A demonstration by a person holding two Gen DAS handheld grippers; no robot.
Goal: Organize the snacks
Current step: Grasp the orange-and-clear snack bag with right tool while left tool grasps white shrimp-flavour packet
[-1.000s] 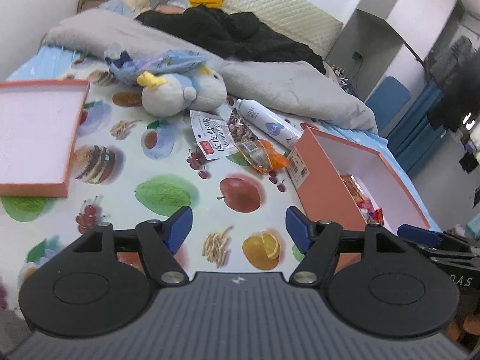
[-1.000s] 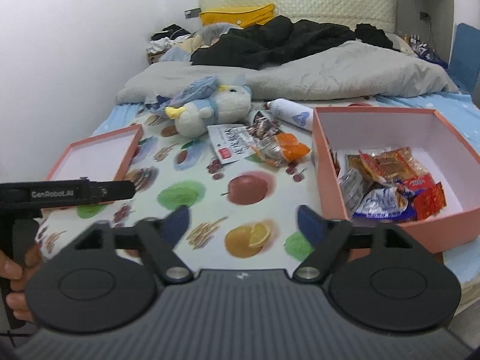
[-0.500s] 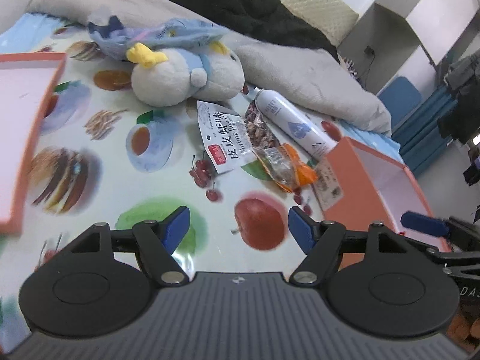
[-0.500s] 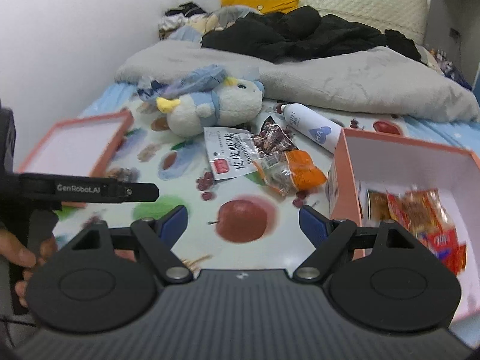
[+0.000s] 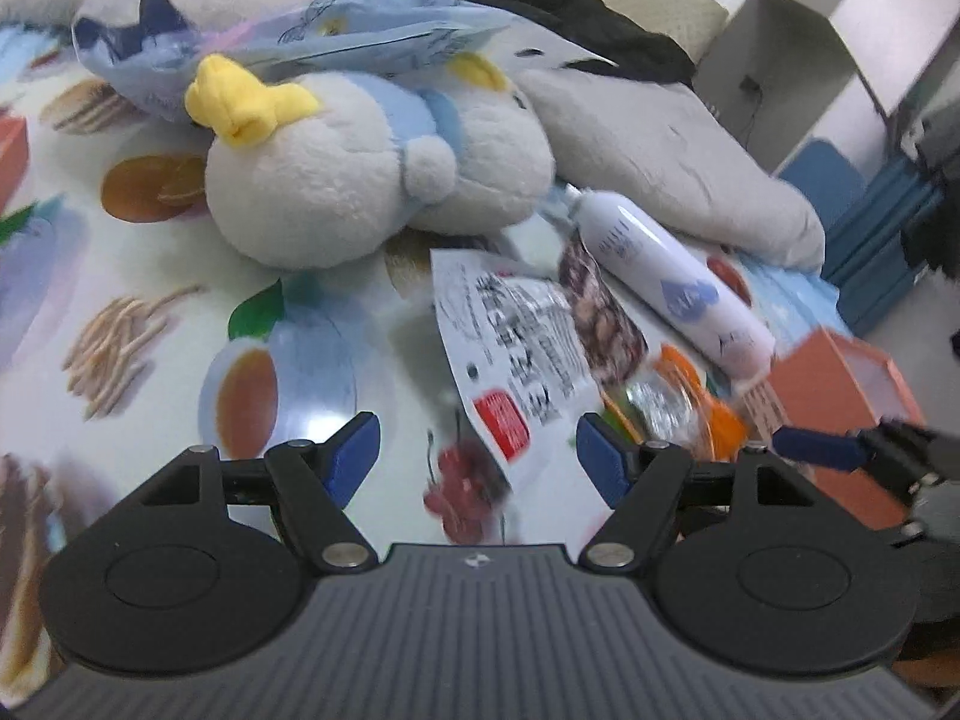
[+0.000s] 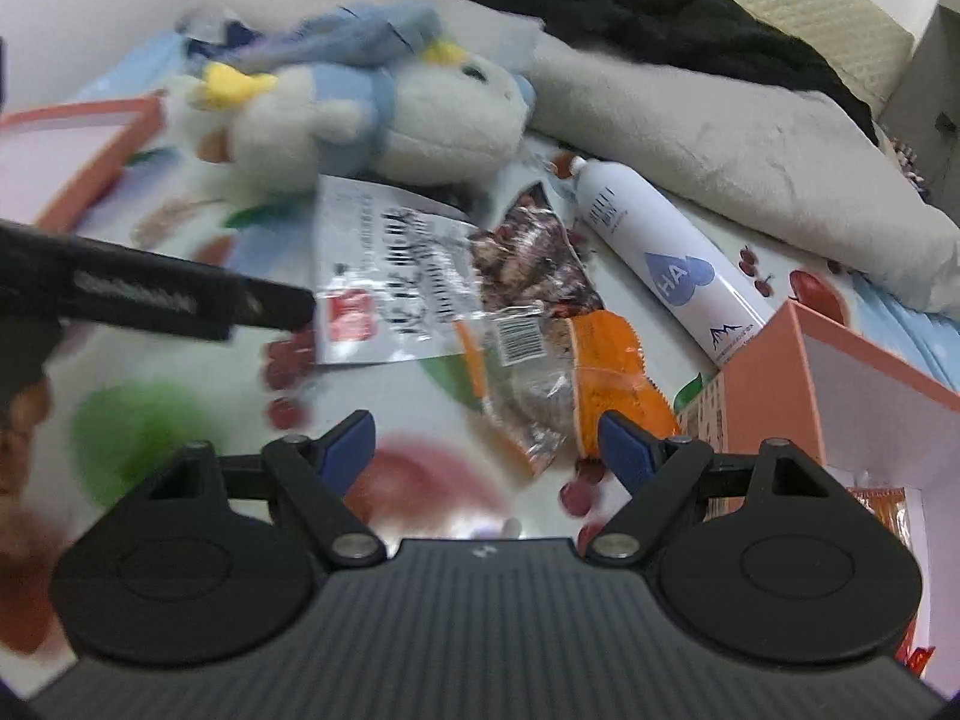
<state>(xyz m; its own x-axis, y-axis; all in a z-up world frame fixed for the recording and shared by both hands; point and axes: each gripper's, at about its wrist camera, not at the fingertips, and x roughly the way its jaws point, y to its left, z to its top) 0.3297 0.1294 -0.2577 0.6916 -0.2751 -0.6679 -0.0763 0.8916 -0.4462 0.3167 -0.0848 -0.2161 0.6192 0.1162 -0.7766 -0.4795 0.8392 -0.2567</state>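
Note:
A white snack packet (image 5: 516,354) with a red label lies on the fruit-print sheet just ahead of my open, empty left gripper (image 5: 477,456). The packet also shows in the right wrist view (image 6: 390,282). Beside it lie a dark snack bag (image 6: 528,264) and an orange-and-clear snack bag (image 6: 570,372). My right gripper (image 6: 486,444) is open and empty, its jaws just short of the orange bag. The orange box (image 6: 840,384) stands at the right with a snack packet (image 6: 879,501) showing inside.
A plush duck (image 5: 360,180) under a blue bag (image 5: 312,36) lies behind the snacks. A white bottle (image 6: 666,264) lies by the box. The box lid (image 6: 78,156) sits at the left. Grey blanket (image 6: 720,144) and dark clothes (image 6: 630,0) lie behind.
Both grippers have moved forward and down toward the loose snacks near the plush duck. Both stay open. The left gripper now reaches across the right wrist view.

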